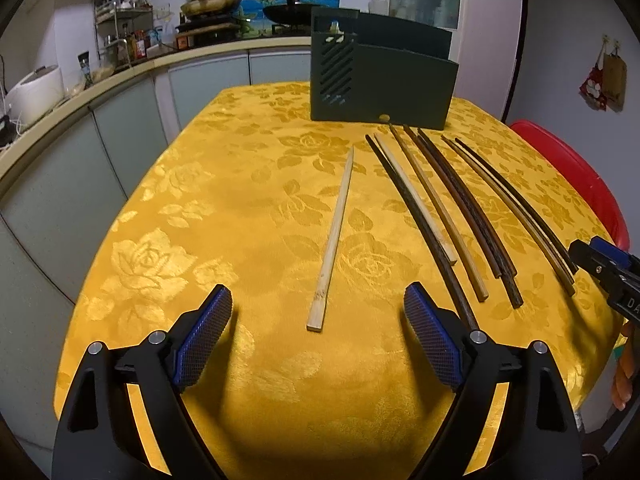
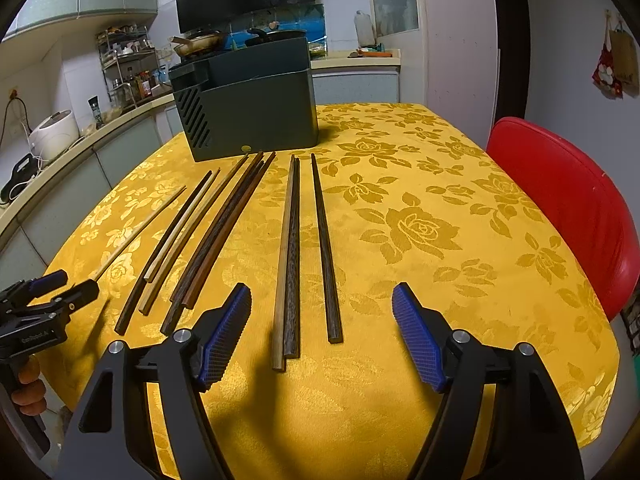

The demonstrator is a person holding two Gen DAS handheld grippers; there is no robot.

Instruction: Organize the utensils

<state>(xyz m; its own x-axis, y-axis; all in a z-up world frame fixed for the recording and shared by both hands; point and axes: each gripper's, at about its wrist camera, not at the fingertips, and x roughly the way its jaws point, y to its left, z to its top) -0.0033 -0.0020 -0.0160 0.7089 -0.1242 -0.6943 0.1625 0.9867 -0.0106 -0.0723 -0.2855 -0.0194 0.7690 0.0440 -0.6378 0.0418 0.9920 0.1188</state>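
Note:
Several chopsticks lie lengthwise on the yellow rose-patterned tablecloth [image 1: 240, 208]. In the left wrist view a pale bamboo chopstick [image 1: 332, 240] lies alone, just ahead of my open left gripper [image 1: 318, 306]; a row of dark and brown chopsticks [image 1: 460, 208] lies to its right. In the right wrist view my open right gripper [image 2: 322, 306] hovers over the near ends of a brown and dark pair [image 2: 289, 264] and a single dark chopstick [image 2: 326, 248]. A dark green utensil holder [image 1: 380, 80] stands at the far end; it also shows in the right wrist view [image 2: 252, 116].
A red chair [image 2: 572, 208] stands at the table's right edge. A kitchen counter [image 1: 80, 92] with a rice cooker [image 1: 34, 92] and bottles runs along the left. The left gripper shows at the right wrist view's left edge [image 2: 60, 292], the right gripper at the left wrist view's right edge [image 1: 600, 264].

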